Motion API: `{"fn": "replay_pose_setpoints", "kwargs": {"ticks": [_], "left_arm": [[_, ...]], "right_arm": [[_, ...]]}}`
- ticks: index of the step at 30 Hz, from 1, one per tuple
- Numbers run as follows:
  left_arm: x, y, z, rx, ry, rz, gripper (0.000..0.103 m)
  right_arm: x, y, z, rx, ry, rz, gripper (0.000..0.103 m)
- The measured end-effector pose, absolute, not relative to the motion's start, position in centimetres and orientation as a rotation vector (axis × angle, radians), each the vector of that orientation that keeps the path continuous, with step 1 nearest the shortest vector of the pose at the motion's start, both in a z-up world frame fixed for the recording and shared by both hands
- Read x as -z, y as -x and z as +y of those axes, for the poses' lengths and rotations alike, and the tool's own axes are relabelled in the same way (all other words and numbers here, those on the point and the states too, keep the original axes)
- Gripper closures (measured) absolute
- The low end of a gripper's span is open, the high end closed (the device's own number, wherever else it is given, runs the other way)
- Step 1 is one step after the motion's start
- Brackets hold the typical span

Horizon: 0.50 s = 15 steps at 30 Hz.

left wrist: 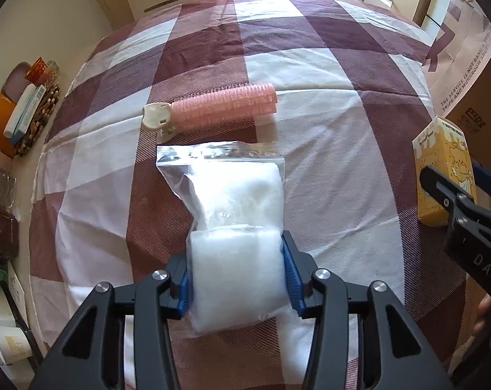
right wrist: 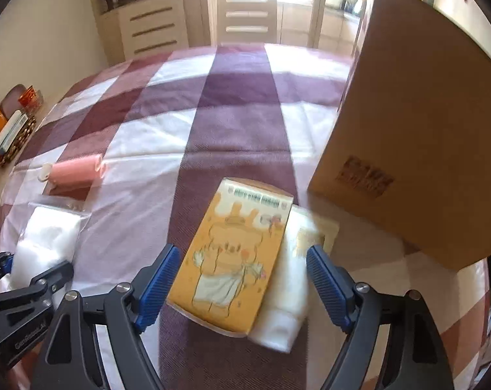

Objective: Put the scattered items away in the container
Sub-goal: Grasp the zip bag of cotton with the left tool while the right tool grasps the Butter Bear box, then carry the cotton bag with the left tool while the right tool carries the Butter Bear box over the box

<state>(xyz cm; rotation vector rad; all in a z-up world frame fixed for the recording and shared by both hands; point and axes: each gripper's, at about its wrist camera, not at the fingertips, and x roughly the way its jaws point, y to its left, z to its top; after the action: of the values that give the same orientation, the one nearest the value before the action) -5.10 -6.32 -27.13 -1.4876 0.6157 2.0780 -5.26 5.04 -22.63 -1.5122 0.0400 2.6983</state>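
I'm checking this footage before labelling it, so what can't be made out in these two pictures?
- Cardboard box, right wrist view: its opening and inside are hidden behind its own wall.
- Yellow carton, left wrist view: partly covered by the right gripper.
- White tube, right wrist view: its print is blurred.
- Zip bag, left wrist view: near end hidden between the left gripper jaws.

Checked tablecloth [left wrist: 326, 74], drawer cabinet [right wrist: 154, 29], clutter [left wrist: 21, 110] at table's left edge.
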Motion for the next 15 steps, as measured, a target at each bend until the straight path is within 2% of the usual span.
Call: {"fn": "replay_pose_setpoints", "kwargs": {"ticks": [1,2,3,8,11,15], "left_arm": [[27.1,5.1,-6.3,-2.078,1.489,0.610,0.057],[27.0,5.3,-6.4,-2.077,1.491,0.603,0.058],[26.6,5.1,-7.1,-2.074,1.494,0.597,0.058],[25.9,3.6,-9.4,-2.043,1.502,0.606,0.059],[25.9,2.7,-11.6,-2.021,1.516,0.603,0.058],[26.7,2.4,-13.2,-2.025,1.549,0.598,0.049]], "right_arm": [[22.5,5.3,4.9,-2.723,1.521,0.026,0.029],[22.4,5.3,4.8,-2.756,1.550,0.009,0.043],[22.4,5.3,4.5,-2.770,1.592,-0.015,0.050],[21.5,3.2,4.6,-2.875,1.872,0.006,0.057],[21.2,0.6,4.0,-2.917,2.042,-0.139,0.057],[22.1,-2.2,3.4,-2.933,2.042,-0.370,0.056]]}}
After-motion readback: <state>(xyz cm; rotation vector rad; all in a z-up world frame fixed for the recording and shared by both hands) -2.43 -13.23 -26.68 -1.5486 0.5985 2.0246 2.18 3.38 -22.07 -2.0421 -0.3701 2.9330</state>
